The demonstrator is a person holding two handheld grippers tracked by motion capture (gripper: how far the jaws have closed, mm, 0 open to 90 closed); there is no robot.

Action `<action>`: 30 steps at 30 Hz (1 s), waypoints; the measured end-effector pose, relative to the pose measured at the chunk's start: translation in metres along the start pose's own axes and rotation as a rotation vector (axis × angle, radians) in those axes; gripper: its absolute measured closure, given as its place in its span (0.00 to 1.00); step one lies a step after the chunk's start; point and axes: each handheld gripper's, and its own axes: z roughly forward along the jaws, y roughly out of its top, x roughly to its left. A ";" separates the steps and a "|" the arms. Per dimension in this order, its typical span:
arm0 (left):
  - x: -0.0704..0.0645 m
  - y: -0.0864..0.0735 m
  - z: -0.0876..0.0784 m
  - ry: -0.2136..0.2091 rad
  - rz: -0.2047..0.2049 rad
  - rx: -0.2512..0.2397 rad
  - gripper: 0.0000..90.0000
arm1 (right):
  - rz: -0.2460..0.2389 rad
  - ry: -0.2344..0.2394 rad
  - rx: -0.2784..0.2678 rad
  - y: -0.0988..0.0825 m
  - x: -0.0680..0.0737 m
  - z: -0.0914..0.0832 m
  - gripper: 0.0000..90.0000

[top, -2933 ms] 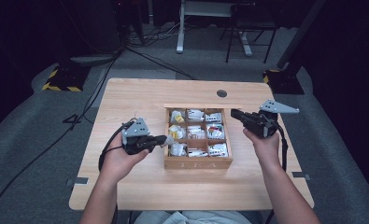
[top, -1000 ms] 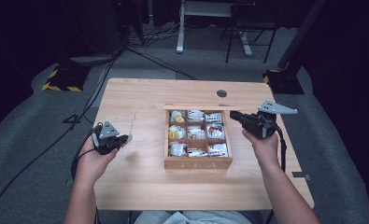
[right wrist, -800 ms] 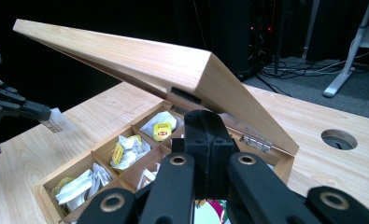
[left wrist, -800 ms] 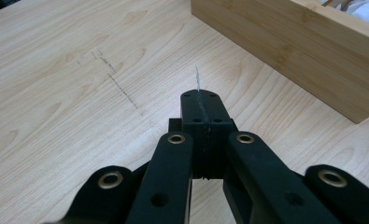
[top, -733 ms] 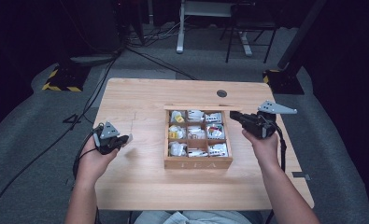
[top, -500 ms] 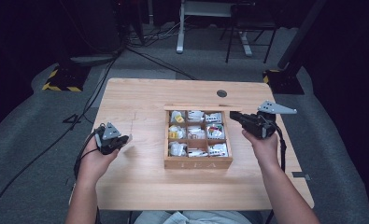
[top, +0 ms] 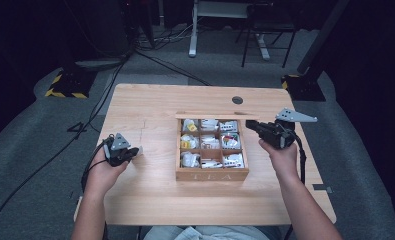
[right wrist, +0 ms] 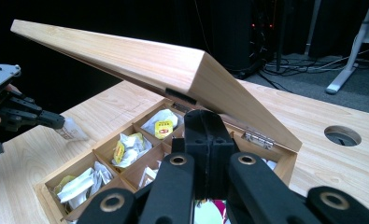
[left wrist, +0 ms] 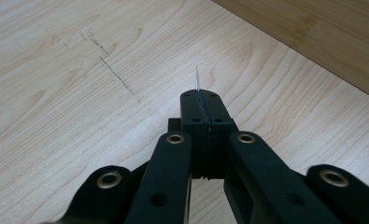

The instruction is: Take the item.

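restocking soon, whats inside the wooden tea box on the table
The open wooden tea box is divided into nine compartments holding white sachets, some with yellow or red labels. The near compartments are partly hidden behind the right tool in its own view.

Bare table point(top: 150, 107) lies open across the frame's left and foreground. At centre the tea box point(top: 212, 174) blocks passage, its raised lid point(right wrist: 140, 60) overhanging the rear compartments.

Box point(top: 212, 174) w/ packets point(top: 211, 141) in compartments, right of table point(top: 150, 200) centre; lid point(right wrist: 126, 56) up at rear. Left gripper point(top: 130, 152) left of box, right gripper point(top: 251, 125) at its right edge.
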 end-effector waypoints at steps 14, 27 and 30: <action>-0.007 0.009 -0.008 -0.028 -0.028 -0.073 0.64 | 0.003 0.002 0.002 0.000 0.000 0.000 1.00; -0.028 0.021 -0.021 -0.079 -0.015 -0.148 0.53 | 0.003 0.009 0.007 0.002 -0.002 0.001 1.00; -0.037 0.024 -0.022 -0.113 -0.010 -0.167 0.52 | 0.000 0.010 0.008 0.002 -0.002 0.001 1.00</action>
